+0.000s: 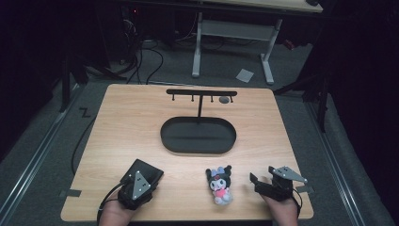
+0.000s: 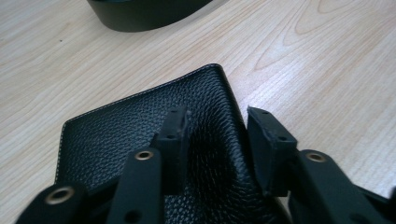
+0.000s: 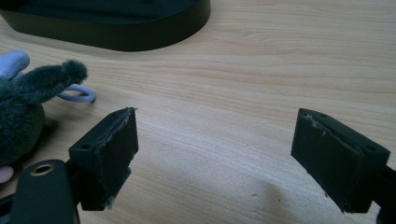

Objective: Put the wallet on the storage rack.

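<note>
A black leather wallet (image 1: 149,170) lies at the table's front left. My left gripper (image 1: 140,181) sits over it, and in the left gripper view its jaws (image 2: 219,133) pinch the wallet (image 2: 116,135) near its right edge, where the leather bulges up between the pads. A small dark plush toy (image 1: 219,184) with a pink front lies at front centre. Right of it my right gripper (image 1: 262,175) rests low on the table, jaws wide apart. Nothing but bare wood lies between its fingers (image 3: 215,140). The toy's ear (image 3: 51,81) shows at that view's left.
A black oval tray (image 1: 197,150) sits mid-table, with a T-shaped hook stand (image 1: 201,92) rising from its back and a small grey item (image 1: 224,100) hanging at its right. The tray's wall (image 3: 116,37) lies ahead of both grippers. Table edges are close behind both hands.
</note>
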### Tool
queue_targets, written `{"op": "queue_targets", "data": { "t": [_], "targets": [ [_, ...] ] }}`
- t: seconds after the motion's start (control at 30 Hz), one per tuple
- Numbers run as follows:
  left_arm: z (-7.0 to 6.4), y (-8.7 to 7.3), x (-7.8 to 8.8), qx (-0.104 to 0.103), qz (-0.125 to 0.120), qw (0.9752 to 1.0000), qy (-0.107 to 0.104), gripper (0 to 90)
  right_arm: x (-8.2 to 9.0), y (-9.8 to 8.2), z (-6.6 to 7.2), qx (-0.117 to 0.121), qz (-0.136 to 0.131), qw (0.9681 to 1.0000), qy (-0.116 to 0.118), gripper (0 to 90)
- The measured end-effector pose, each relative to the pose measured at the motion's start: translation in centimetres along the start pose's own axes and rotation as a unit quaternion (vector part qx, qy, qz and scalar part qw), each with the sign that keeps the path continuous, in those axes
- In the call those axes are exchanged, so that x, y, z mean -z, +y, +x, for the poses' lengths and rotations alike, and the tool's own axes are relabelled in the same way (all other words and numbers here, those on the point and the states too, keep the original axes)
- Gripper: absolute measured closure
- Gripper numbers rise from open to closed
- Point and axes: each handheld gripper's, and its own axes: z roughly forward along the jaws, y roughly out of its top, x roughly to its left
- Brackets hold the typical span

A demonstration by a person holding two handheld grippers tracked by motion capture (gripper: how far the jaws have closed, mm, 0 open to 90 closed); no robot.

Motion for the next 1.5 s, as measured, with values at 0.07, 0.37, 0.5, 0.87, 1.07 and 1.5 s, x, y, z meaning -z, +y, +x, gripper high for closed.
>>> {"op": "queue_targets", "data": {
  "t": [0.07, 0.37, 0.5, 0.87, 1.07, 1.5],
  "targets": [
    [0.1, 0.0, 0.0, 0.007, -0.001, 1.0000, -0.003, 62.4, 0.0, 0.0, 0.0, 0.000, 0.001, 1.0000, 0.001, 14.5],
    [0.2, 0.1, 0.3, 0.016, -0.010, 0.9998, -0.009, 74.9, 0.0, 0.0, 0.0, -0.001, -0.001, 1.0000, 0.002, 14.6],
    [0.4, 0.2, 0.6, 0.023, -0.015, 0.9996, -0.007, 77.0, 0.0, 0.0, 0.0, 0.001, -0.003, 1.0000, 0.003, 14.6],
    [1.3, 0.3, 2.1, 0.057, -0.061, 0.9965, -0.003, 80.3, 0.0, 0.0, 0.0, 0.001, -0.005, 1.0000, 0.002, 14.8],
    [1.7, 0.4, 2.8, 0.072, -0.081, 0.9941, 0.001, 81.0, 0.0, 0.0, 0.0, 0.003, -0.004, 1.0000, 0.002, 15.0],
    [3.1, 0.3, 4.2, 0.117, -0.123, 0.9855, 0.001, 81.6, 0.0, 0.0, 0.2, 0.005, -0.006, 1.0000, 0.003, 15.3]
  ]
}}
